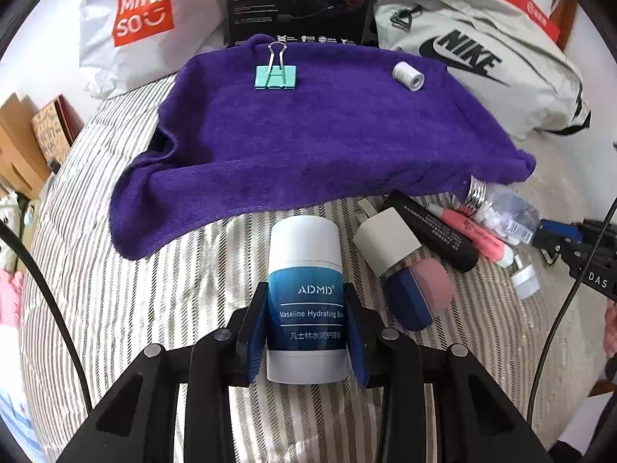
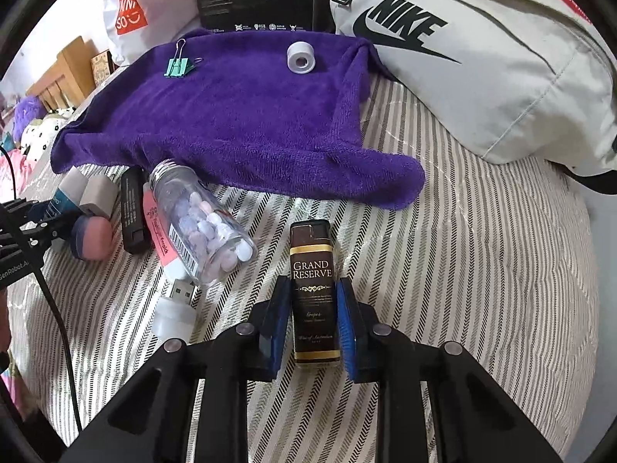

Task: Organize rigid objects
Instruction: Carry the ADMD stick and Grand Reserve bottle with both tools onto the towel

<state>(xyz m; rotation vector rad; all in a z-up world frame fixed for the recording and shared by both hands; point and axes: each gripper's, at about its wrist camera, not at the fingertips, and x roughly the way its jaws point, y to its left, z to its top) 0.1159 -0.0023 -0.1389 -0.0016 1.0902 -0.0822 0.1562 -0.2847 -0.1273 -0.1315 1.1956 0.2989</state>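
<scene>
My left gripper [image 1: 304, 289] is shut on a white-and-blue Vaseline balm stick [image 1: 304, 262], which stands over the striped bedcover. My right gripper [image 2: 313, 283] has its blue pads against the sides of a brown "Grand Reserve" lighter [image 2: 311, 247]. A purple towel [image 1: 308, 131] lies ahead, with a green binder clip [image 1: 275, 75] and a white tape roll [image 1: 408, 75] at its far edge. Between the grippers lies a pile: a clear pill bottle [image 2: 204, 227], a black tube [image 2: 133, 212], a pink tube [image 1: 478, 235], a white-capped bottle [image 1: 387, 239] and a blue-and-pink sponge [image 1: 424, 293].
A grey Nike bag [image 2: 482, 77] lies at the back right, a white Miniso bag [image 1: 127, 31] at the back left and a black box [image 1: 300, 0] between them. A white USB plug [image 2: 175, 308] rests left of my right gripper. Cables hang at the edges.
</scene>
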